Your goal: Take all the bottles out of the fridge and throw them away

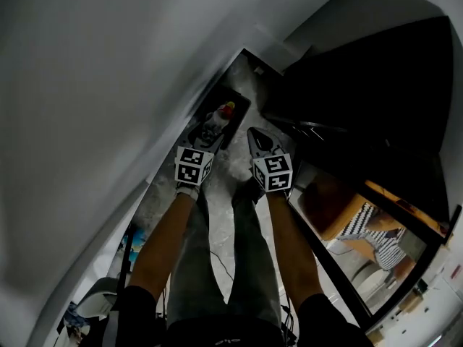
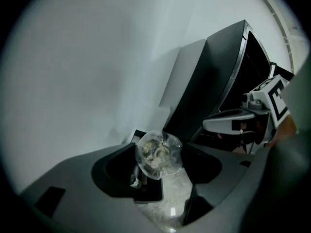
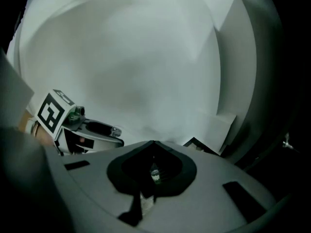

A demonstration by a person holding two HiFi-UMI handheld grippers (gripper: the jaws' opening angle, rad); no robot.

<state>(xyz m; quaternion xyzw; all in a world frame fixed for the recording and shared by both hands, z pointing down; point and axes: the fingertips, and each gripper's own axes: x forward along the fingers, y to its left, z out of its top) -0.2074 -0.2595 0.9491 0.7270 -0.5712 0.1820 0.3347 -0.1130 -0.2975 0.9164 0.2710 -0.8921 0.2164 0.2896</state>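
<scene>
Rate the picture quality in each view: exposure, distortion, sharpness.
Head view: strong fisheye bending, the wall flat and bright, the right side nearly black. Left gripper view: dark round vignette; the clear bottle in the left gripper catches glints and looks slightly soft. Right gripper view: dim and soft; the shut right gripper is underexposed.

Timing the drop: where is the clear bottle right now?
The clear bottle is clamped between the jaws of the left gripper, centre of the left gripper view, over the black bin on the floor by the white wall.
</scene>
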